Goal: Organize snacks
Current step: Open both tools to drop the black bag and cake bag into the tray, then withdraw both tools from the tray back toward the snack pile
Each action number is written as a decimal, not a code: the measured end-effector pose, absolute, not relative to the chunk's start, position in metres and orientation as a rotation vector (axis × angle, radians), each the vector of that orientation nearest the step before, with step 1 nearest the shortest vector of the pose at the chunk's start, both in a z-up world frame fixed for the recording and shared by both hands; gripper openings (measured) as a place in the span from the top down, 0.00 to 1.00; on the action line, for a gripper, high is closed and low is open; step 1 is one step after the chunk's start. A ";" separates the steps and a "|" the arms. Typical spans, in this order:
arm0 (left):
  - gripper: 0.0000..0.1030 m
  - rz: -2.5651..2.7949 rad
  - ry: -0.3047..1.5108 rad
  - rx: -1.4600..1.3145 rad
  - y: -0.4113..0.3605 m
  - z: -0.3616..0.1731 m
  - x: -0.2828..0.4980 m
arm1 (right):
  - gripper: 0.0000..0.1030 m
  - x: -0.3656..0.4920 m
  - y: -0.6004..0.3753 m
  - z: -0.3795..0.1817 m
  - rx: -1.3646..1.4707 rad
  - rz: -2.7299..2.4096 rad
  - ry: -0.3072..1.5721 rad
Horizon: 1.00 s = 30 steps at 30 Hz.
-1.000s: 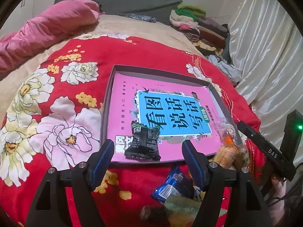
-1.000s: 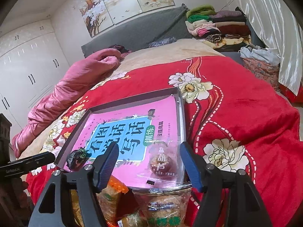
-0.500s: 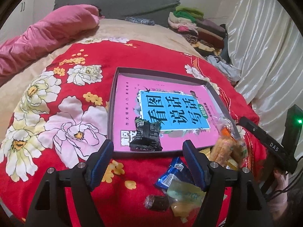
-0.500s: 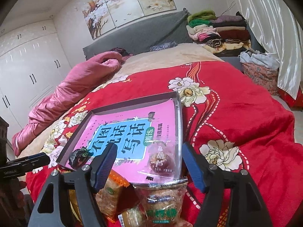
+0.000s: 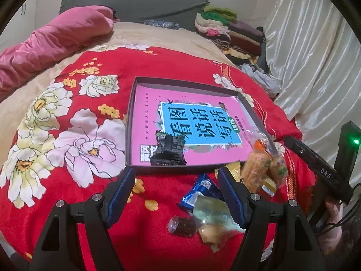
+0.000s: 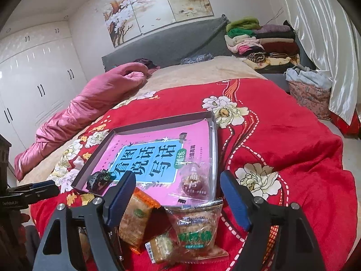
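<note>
A shallow grey box (image 5: 180,83) lined with a pink and blue book cover lies on the red floral bedspread. A black snack packet (image 5: 169,150) sits in its near left corner, also in the right wrist view (image 6: 99,180). A clear packet with a round red sweet (image 6: 195,180) lies in its near right corner. Loose snacks lie in front of the box: a blue packet (image 5: 198,192), a dark sweet (image 5: 181,225), a green packet (image 5: 214,210), orange cracker packs (image 6: 135,219) and a round cake pack (image 6: 195,228). My left gripper (image 5: 176,192) and right gripper (image 6: 178,196) are open and empty above them.
A pink duvet (image 5: 52,43) lies at the bed's far left. Folded clothes (image 6: 261,40) are stacked at the head, right side. White curtains (image 5: 315,56) hang on the right. White wardrobes (image 6: 29,72) stand at the left.
My left gripper has pulled back and up from the box, bringing more loose snacks into view. My right gripper has risen slightly. The snacks have not moved.
</note>
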State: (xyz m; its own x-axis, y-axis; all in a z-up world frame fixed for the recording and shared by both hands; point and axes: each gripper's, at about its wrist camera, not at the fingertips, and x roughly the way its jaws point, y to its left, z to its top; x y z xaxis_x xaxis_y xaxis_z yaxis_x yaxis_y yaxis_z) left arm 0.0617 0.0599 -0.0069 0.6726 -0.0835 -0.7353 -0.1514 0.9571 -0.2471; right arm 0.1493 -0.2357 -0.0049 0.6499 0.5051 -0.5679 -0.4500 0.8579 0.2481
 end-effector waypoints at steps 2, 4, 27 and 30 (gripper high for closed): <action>0.25 0.033 0.839 -0.297 0.058 -0.007 0.060 | 0.25 0.147 -0.237 -0.003 0.089 0.544 0.668; 0.25 0.032 0.838 -0.292 0.057 -0.007 0.058 | 0.25 0.144 -0.239 -0.001 0.088 0.541 0.661; 0.25 -0.020 0.879 -0.275 0.044 -0.009 0.037 | 0.24 0.118 -0.251 -0.001 0.075 0.503 0.701; 0.25 -0.028 0.898 -0.261 0.041 -0.013 0.034 | 0.24 0.116 -0.252 -0.002 0.074 0.502 0.704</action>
